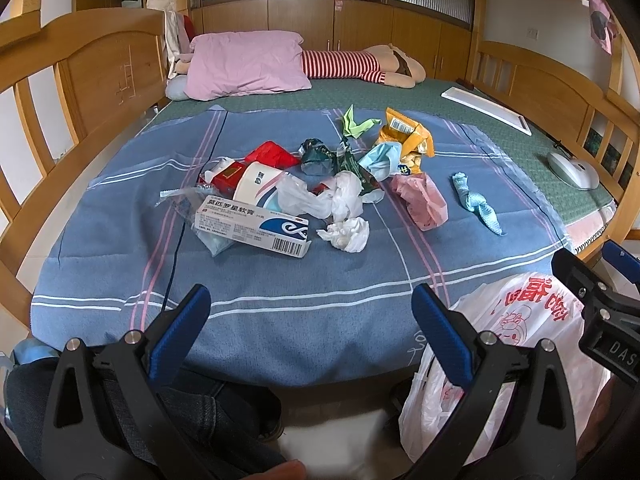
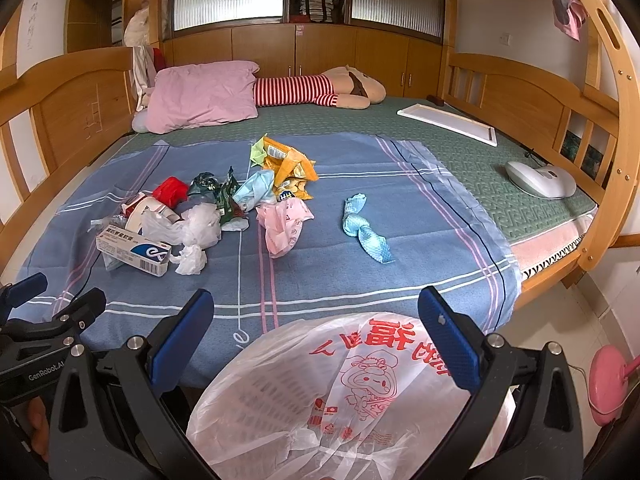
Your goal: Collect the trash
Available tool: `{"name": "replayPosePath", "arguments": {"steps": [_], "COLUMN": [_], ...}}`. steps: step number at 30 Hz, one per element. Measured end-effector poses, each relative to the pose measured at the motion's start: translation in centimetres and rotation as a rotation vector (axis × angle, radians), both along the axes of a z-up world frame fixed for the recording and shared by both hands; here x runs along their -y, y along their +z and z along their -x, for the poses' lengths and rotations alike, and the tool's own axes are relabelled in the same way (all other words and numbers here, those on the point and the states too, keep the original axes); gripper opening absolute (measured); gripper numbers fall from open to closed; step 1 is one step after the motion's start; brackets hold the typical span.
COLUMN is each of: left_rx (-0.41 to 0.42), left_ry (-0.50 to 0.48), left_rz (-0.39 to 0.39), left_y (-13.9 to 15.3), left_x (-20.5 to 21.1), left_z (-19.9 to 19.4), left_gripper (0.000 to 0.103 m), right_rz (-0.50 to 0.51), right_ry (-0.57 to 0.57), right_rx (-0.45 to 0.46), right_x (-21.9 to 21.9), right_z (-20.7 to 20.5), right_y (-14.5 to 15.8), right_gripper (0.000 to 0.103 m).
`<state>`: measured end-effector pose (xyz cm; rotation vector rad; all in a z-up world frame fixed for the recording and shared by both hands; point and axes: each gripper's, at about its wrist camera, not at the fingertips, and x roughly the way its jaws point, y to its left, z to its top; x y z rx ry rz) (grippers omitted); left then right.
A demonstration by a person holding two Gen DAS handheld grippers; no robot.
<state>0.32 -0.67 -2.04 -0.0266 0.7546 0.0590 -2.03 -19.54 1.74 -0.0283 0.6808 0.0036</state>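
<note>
Both the left tool point(image 1: 310, 318) and right tool point(image 2: 316, 320) are held wide and level at the bed's near edge (plastic bag point(image 2: 340, 392) beneath the right), trash pile point(image 1: 304, 184) lying at twelve o'clock on the blanket point(image 1: 280, 280).

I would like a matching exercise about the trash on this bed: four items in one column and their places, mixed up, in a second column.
Items
1. medicine box
2. twisted blue cloth
3. orange snack bag
4. printed plastic bag

Places
A. alone on the blue blanket, right of the pile
B. far side of the pile, toward the pink pillow
C. between the open fingers of the right gripper
D. near left edge of the pile, beside a crumpled white tissue

Pairs: 1-D, 2-A, 3-B, 4-C
</note>
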Motion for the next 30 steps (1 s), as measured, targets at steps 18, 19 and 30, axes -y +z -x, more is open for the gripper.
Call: {"name": "replayPosePath", "arguments": {"steps": [18,19,30], "left_rx": [-0.04,-0.035,-0.178], "left_ry": [0.02,0.036,0.185], "left_rz": [0.033,0.056,0.575], "left_y": [-2.0,-1.8,-6.8], "left_x": [-2.9,-3.8,-11.4], "left_z": [-3.1,-3.8,-14.6], "left_gripper": [0.086,0.084,0.067], "right_rz": [0.0,0.013,-0.036], "right_ry": [0.036,0.046,0.014], "right_rx": [0.044,0.049,-0.133], "right_x": [1.2,1.2,1.7], "right_z": [-0.6,-0.9,-6.2], "right_y": [-1.3,-1.5,-3.4], "right_gripper": [0.1,0.1,0.051]}}
